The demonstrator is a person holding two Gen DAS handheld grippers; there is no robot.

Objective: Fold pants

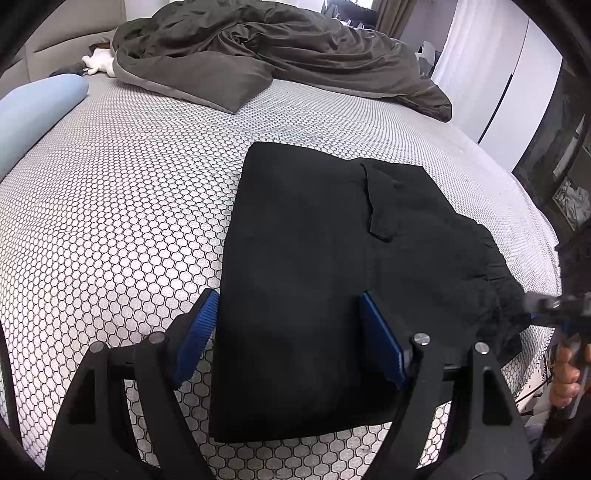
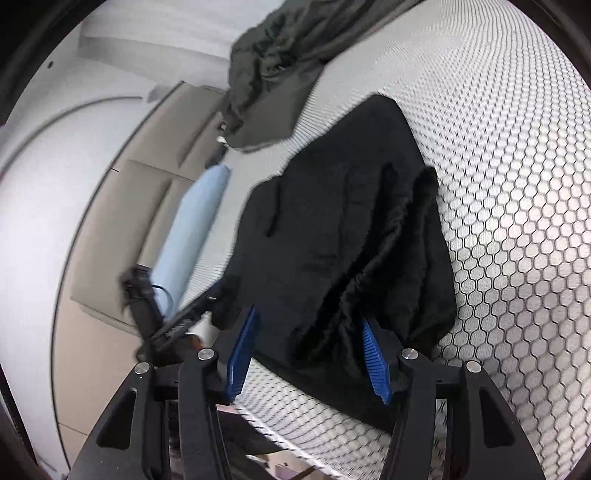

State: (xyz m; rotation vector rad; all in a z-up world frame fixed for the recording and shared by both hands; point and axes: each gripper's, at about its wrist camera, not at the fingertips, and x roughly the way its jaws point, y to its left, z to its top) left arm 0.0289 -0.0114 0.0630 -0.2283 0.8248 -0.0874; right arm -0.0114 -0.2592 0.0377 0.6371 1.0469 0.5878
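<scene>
A bed [image 1: 129,206] fills both views, its sheet white with a black honeycomb print. At the far end a grey duvet [image 1: 266,55] lies bunched against a beige headboard [image 1: 66,33], with a pale blue bolster [image 1: 33,110] along one side and white wardrobe doors [image 1: 491,88] beyond the other. The pants [image 1: 306,280], black and already folded into a thick rectangle, lie flat on the sheet near the bed's near edge; a pocket flap [image 1: 380,206] shows on top, and the gathered waistband [image 1: 491,266] forms the ragged edge on the right in the left wrist view. The left gripper [image 1: 288,339] hovers over the near part of the pants with its blue pads [image 1: 195,336] spread wide, one over the sheet just off the fabric's left edge, the other over the cloth; whether the pads touch the fabric cannot be told, and nothing is clamped. The right gripper [image 2: 308,350] comes in from the waistband side, its jaws partly apart and straddling the bunched waistband [image 2: 373,266]; its pads [image 2: 376,362] sit at the fabric's near edge, but the picture does not show whether they press on it. In the left wrist view the right gripper's dark body [image 1: 561,306] shows at the frame's right edge, with a hand [image 1: 565,376] wrapped around its handle. The right wrist view is blurred.
</scene>
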